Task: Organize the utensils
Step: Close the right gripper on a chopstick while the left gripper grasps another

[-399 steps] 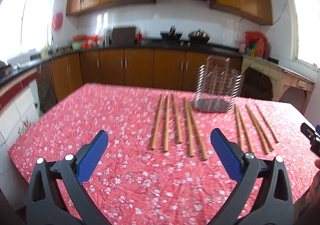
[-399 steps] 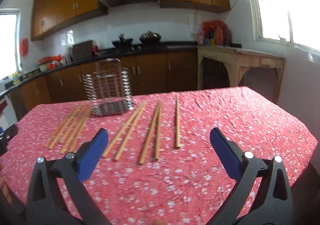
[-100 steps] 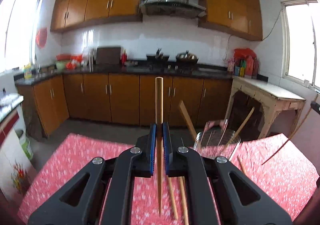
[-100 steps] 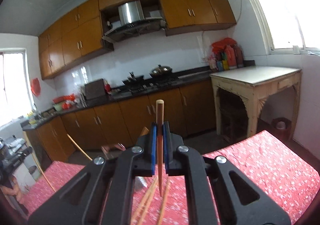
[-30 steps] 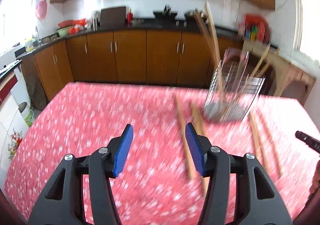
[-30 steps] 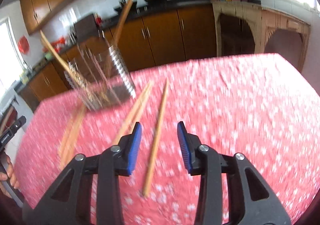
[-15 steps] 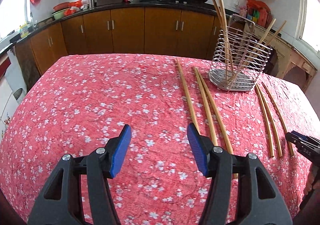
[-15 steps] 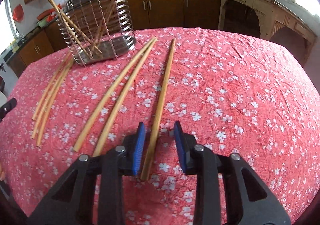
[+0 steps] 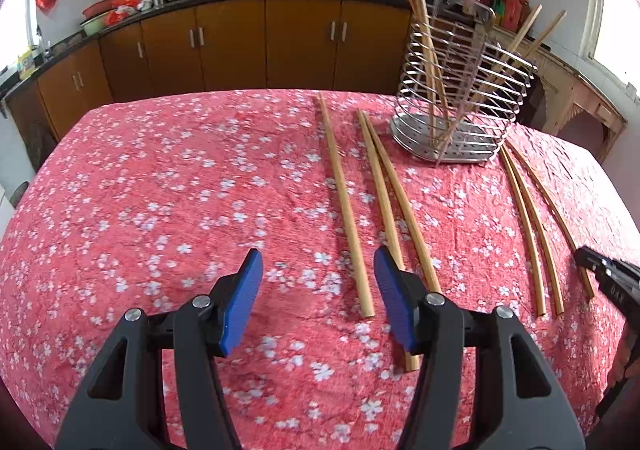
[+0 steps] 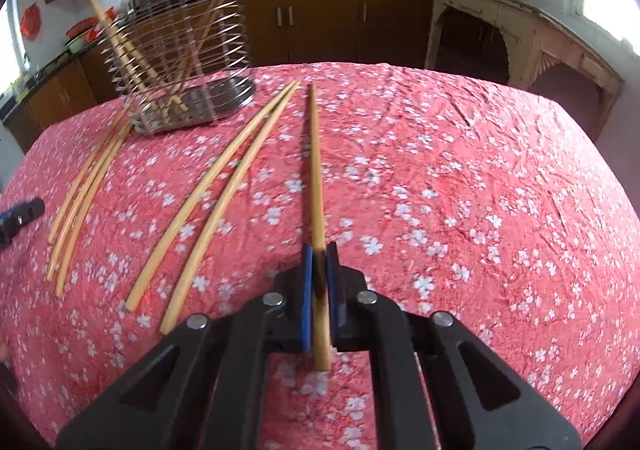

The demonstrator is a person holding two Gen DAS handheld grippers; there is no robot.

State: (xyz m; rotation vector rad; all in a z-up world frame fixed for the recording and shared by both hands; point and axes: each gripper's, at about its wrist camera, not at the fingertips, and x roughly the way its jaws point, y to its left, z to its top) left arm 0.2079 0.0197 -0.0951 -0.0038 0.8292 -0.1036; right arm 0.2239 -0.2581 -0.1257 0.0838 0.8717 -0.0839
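Your red floral tablecloth [image 9: 160, 190] carries the wire utensil basket [image 9: 460, 106], already bristling with slanted wooden chopsticks. Your right gripper [image 10: 319, 286] has just been closing and now pinches the rightmost chopstick [image 10: 315, 170] near its end. Your left gripper [image 9: 318, 302] gapes, empty, beside the leftmost chopstick [image 9: 344, 202].

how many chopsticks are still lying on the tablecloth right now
6: one clamped in the right gripper, a pair beside it, and three close together beyond the wire holder, which holds others.
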